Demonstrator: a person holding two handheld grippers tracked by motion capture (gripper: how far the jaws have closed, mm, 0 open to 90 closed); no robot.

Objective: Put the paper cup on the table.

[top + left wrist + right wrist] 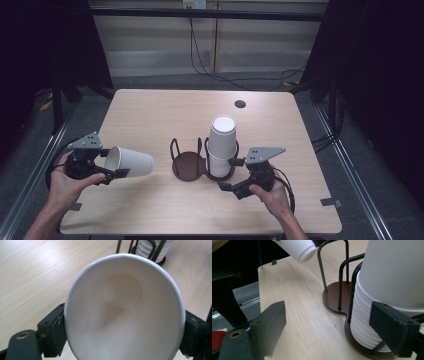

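Cup out of the stack.
My left gripper (111,167) clamps a paper cup (131,161) sideways; my right gripper (231,174) gapes beside the cup stack (221,150).

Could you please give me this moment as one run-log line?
left claw: shut on paper cup, held sideways | right claw: open beside cup stack | cup holder: left ring empty

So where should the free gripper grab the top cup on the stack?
Probably by the side wall just under the closed top of the top cup. It sits upside down and pokes above the wire holder, so that part is bare. The right gripper could come level from the person's side, jaws either side.
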